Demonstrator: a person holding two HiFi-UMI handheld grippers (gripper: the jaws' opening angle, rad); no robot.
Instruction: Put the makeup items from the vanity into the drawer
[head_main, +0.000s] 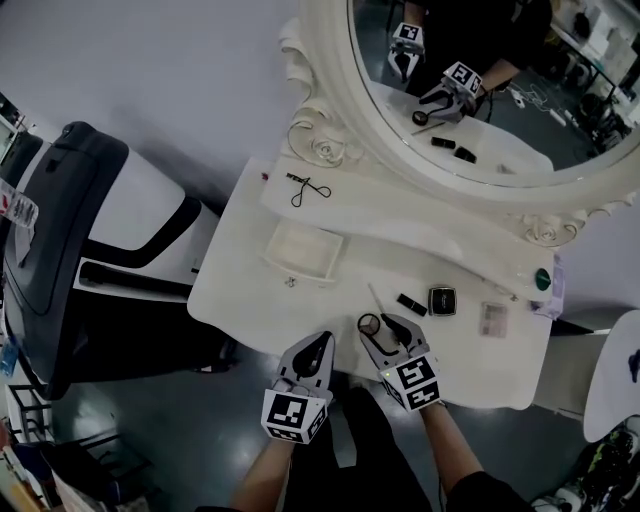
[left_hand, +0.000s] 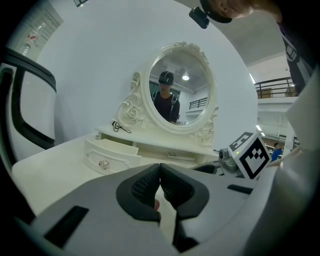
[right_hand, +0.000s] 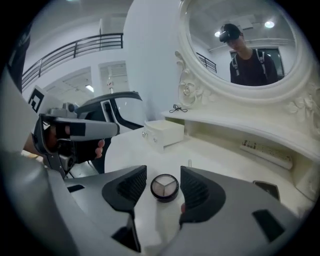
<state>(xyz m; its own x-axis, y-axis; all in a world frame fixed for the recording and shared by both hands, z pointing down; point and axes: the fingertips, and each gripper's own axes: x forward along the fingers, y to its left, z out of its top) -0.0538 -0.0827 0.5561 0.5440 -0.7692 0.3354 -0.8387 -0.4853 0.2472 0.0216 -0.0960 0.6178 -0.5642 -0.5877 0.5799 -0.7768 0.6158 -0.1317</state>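
Observation:
A small round compact (right_hand: 164, 187) with a three-part pan lies on the white vanity top (head_main: 250, 290), near its front edge. My right gripper (right_hand: 163, 176) is open, with a jaw on each side of the compact and a gap on both sides. In the head view the compact (head_main: 369, 323) shows by the right gripper (head_main: 385, 326). My left gripper (head_main: 318, 350) hovers just left of it, shut and empty, its pads (left_hand: 150, 185) meeting. The small drawer (head_main: 300, 250) stands pulled open at the back left. A black tube (head_main: 411, 304), a square compact (head_main: 442, 300) and a palette (head_main: 493, 320) lie to the right.
An eyelash curler (head_main: 308, 188) rests on the shelf under the oval mirror (head_main: 480, 90). A thin stick (head_main: 378, 298) lies behind the round compact. A green round item (head_main: 542, 279) sits at the far right. A black and white chair (head_main: 80, 230) stands left of the vanity.

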